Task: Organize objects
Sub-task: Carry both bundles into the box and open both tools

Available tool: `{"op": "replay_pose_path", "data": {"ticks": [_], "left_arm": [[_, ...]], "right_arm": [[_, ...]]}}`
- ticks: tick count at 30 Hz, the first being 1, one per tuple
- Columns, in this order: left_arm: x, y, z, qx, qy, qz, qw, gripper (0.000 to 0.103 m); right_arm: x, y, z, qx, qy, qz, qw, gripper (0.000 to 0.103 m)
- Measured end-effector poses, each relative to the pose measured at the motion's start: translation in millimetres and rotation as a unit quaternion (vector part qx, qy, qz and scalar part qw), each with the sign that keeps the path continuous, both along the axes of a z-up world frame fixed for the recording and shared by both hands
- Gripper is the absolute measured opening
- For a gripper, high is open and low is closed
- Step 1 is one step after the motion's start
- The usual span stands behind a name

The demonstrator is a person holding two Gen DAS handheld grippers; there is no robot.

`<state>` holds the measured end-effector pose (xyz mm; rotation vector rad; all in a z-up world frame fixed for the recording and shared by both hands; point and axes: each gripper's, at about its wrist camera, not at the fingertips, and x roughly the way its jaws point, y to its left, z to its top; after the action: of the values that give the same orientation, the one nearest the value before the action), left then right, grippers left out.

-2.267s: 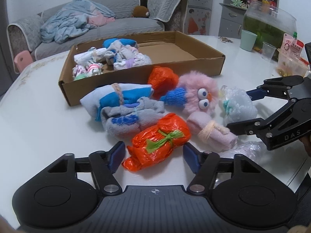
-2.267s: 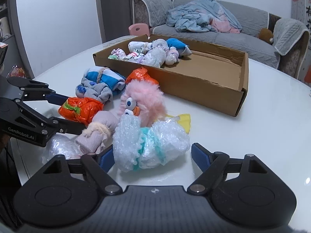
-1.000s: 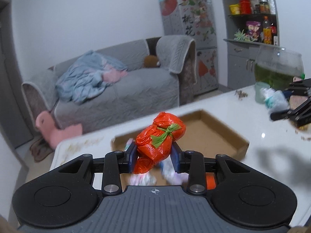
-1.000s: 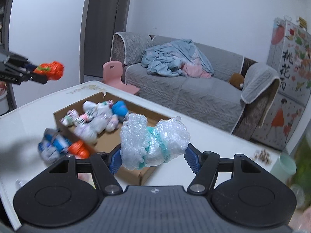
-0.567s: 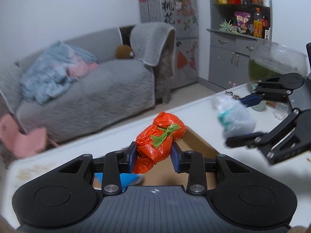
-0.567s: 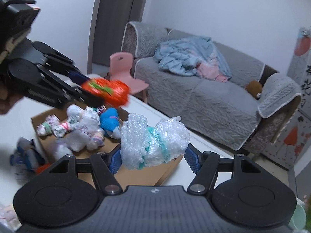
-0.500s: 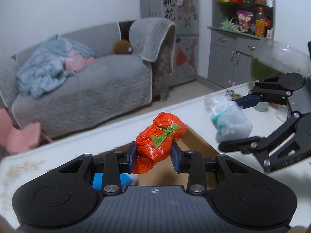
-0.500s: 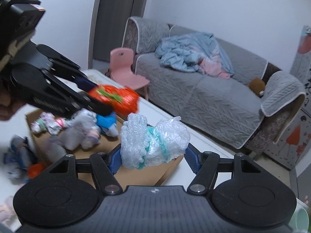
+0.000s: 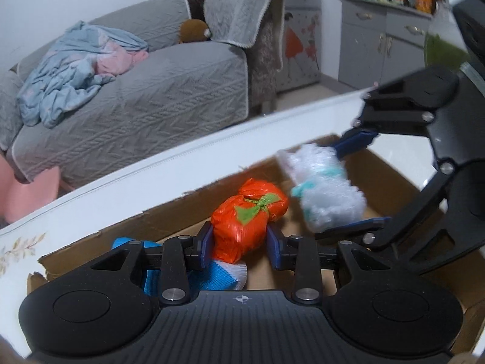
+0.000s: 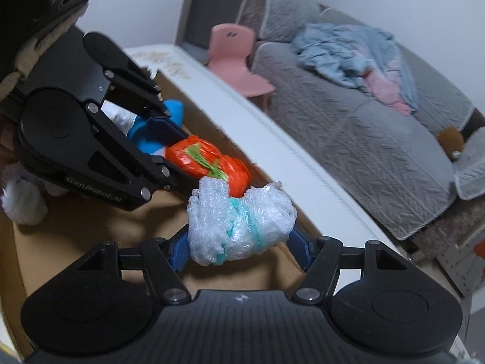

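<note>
Left wrist: left gripper (image 9: 241,239) clamps orange bundle (image 9: 249,219) over the box (image 9: 169,218), blue sock (image 9: 218,277) just below it. Right gripper (image 9: 345,188) beside it pinches bubble-wrap bundle (image 9: 326,195), also over the box. Box sits on white bench (image 9: 100,200).

Right wrist: right gripper (image 10: 239,247) grips bubble-wrap bundle (image 10: 239,227) above box floor (image 10: 91,236); left gripper (image 10: 178,156) with orange bundle (image 10: 209,162) just beyond, touching or nearly so.

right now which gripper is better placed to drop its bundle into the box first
Probably the left. The left gripper holds the orange bundle low inside the cardboard box; the right gripper holds its bubble-wrap bundle over the box too, seemingly higher.
</note>
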<state>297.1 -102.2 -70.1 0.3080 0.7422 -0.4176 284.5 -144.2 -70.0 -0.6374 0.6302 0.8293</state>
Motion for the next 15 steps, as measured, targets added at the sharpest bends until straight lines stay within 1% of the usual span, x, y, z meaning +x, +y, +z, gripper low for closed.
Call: {"op": "replay_pose_path", "data": {"ticks": [2, 5, 7, 9, 11, 15], "left_arm": [[1, 0, -2, -0.001, 0.002, 0.004, 1.0000, 0.046], [-1, -4, -4, 0.003, 0.001, 0.006, 1.0000, 0.050], [-4, -7, -4, 0.006, 0.000, 0.005, 1.0000, 0.056], [-7, -9, -3, 0.007, -0.005, 0.007, 0.9999, 0.059], [-9, -10, 1, 0.006, -0.009, 0.008, 0.9999, 0.061], [-12, -11, 10, 0.011, -0.018, 0.011, 0.9997, 0.062]], "right_arm": [[1, 1, -5, -0.010, 0.000, 0.005, 1.000, 0.063], [1, -2, -6, -0.003, 0.010, 0.001, 1.000, 0.066], [0, -5, -5, -0.001, 0.013, -0.005, 1.000, 0.070], [-4, -5, -2, -0.003, 0.011, -0.005, 1.000, 0.071], [-6, -6, 2, -0.002, 0.010, -0.007, 1.000, 0.073], [-8, -9, 9, -0.005, 0.004, -0.014, 1.000, 0.073]]}}
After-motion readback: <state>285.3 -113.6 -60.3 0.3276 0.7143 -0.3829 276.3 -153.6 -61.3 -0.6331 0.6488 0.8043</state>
